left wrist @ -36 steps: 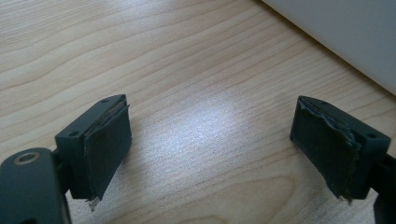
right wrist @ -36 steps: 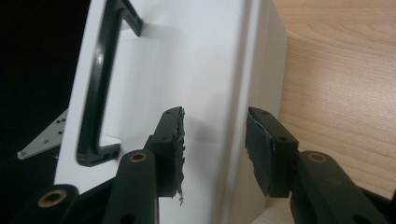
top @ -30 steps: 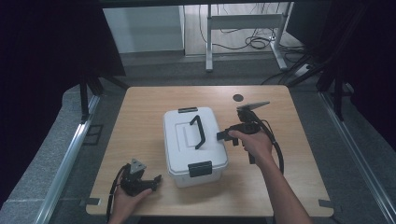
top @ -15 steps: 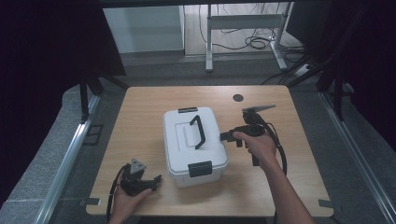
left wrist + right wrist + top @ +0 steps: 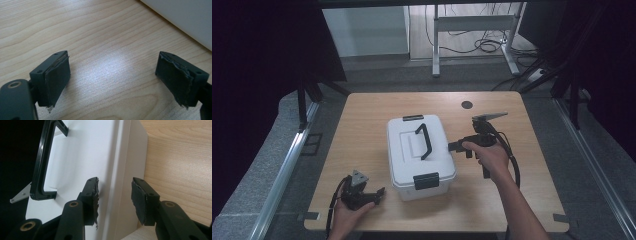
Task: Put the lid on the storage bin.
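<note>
White storage box (image 5: 419, 156), lid on, black carry handle (image 5: 425, 140) raised, black latch (image 5: 426, 181) at its near end; stands mid-table (image 5: 362, 120).

Right gripper (image 5: 455, 146): fingers (image 5: 92, 197) roughly half open, straddling the box's right lid rim, one above the lid, the other beside the side wall; whether the pads press cannot be told.

Left gripper (image 5: 379, 191): fingers (image 5: 57, 76) spread wide, nothing between them but bare table; box wall just beyond the right-hand finger.
</note>
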